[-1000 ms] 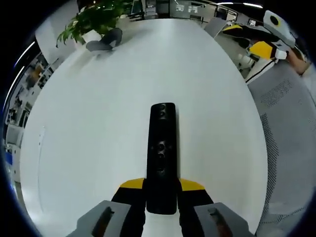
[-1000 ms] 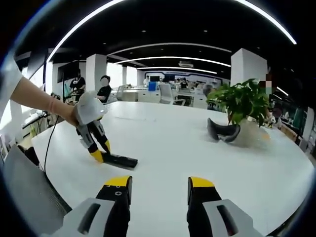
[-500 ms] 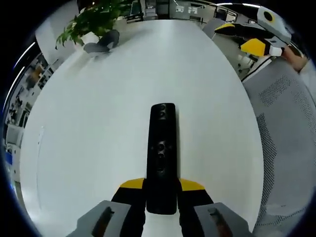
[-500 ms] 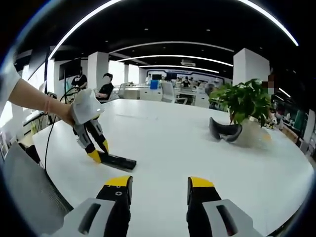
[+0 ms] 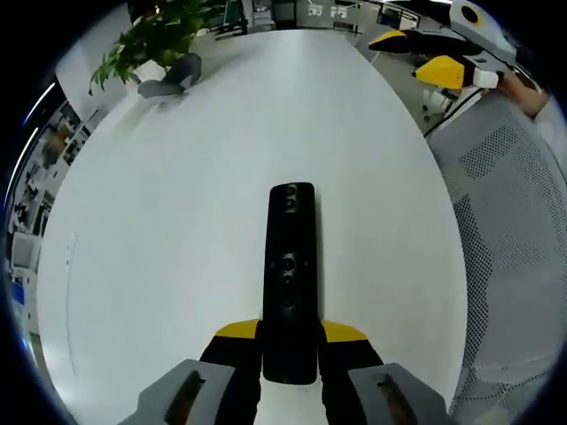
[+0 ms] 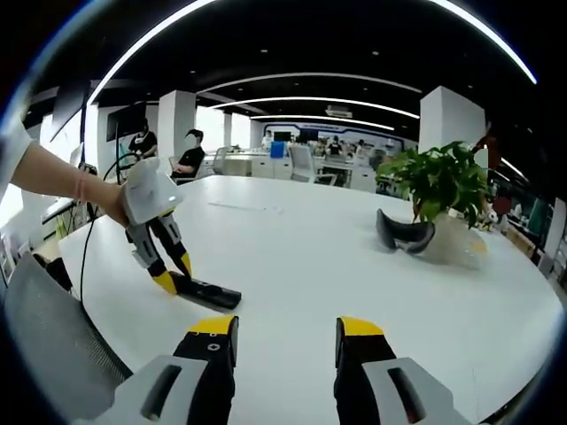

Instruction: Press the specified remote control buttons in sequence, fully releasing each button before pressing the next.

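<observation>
A long black remote control [image 5: 291, 274] lies on the white table [image 5: 177, 221], its near end clamped between the yellow-tipped jaws of my left gripper [image 5: 290, 335]. Round buttons face up on its top. In the right gripper view the same remote [image 6: 205, 291] rests on the table with the left gripper [image 6: 168, 276] shut on its end, held by a person's hand. My right gripper [image 6: 287, 329] hovers open above the table's near edge, well short of the remote, with nothing between its jaws. It also shows far off in the left gripper view, as the right gripper [image 5: 425, 55].
A potted green plant [image 6: 443, 190] and a dark grey headset [image 6: 403, 236] stand at the table's far side. A grey mesh chair [image 5: 514, 239] sits beside the table edge. People sit at desks in the office behind.
Both views have shifted slightly with the hands. In the right gripper view the left gripper and remote have slid a little toward the left and lower. The grip on the remote is unchanged.
</observation>
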A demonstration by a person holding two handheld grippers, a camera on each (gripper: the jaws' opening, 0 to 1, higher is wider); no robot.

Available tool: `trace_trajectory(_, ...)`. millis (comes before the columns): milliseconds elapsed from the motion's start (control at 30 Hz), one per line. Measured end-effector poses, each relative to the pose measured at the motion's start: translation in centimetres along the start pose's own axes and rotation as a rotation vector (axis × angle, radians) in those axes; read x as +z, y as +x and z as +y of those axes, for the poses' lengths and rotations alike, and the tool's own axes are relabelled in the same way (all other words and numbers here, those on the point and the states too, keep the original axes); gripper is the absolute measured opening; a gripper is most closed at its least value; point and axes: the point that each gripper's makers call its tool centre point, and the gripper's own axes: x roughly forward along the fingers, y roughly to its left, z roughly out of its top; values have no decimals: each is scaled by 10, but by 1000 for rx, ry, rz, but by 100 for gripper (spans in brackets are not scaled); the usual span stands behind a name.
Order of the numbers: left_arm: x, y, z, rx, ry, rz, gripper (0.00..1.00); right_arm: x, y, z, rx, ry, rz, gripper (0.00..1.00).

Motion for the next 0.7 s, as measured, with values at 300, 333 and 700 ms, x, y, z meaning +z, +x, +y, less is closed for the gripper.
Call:
trace_trajectory(300,0,0,-8,-5,17,8,23,-1,0,1,4,-6,5,41)
trace_trajectory(333,0,0,-9,-6,18,9,23,-1,0,1,5,-7,6,41)
trace_trajectory(700,-1,-1,-22,-14,38,1,23,-2,1,2,9,-13,11,41)
